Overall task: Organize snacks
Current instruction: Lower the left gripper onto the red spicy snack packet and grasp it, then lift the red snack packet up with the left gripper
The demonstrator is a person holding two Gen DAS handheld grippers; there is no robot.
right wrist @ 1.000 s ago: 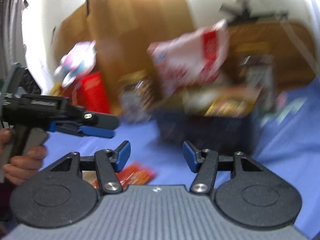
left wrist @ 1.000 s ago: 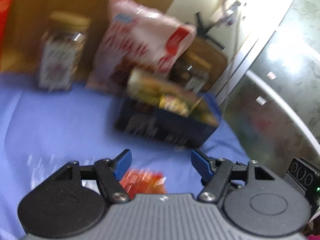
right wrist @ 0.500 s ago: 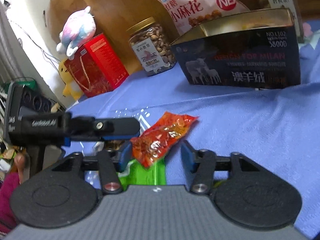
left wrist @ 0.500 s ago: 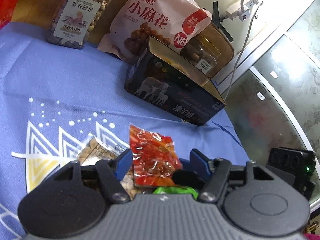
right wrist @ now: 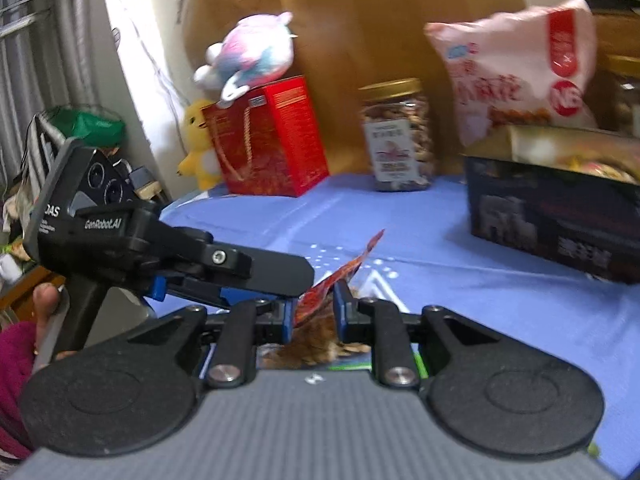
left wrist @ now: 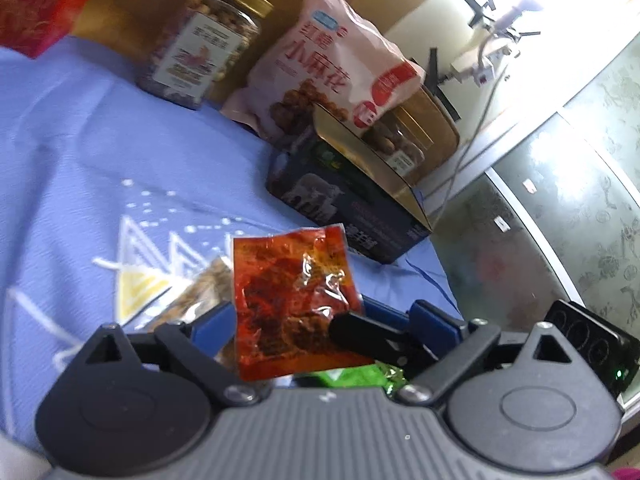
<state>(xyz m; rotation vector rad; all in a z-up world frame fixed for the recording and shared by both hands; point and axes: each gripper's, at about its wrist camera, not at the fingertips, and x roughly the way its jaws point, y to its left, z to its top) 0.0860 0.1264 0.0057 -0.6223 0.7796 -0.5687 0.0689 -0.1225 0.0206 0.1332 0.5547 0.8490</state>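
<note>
Two grippers were in view, the left gripper (left wrist: 320,320) and the right gripper (right wrist: 312,310), along with one hand (right wrist: 44,300) on a gripper handle. The blue cloth (left wrist: 80,160) carried three small snack packets: one red packet (left wrist: 292,300), one brownish packet (left wrist: 200,288) and one green packet (left wrist: 348,376). Behind them stood one dark open box (left wrist: 344,204), one large pink snack bag (left wrist: 332,64), two clear jars of nuts, the first jar (left wrist: 204,48) and the second jar (left wrist: 400,140), one red carton (right wrist: 268,136) and two plush toys, a pink-and-white toy (right wrist: 248,48) and a yellow toy (right wrist: 198,144).
</note>
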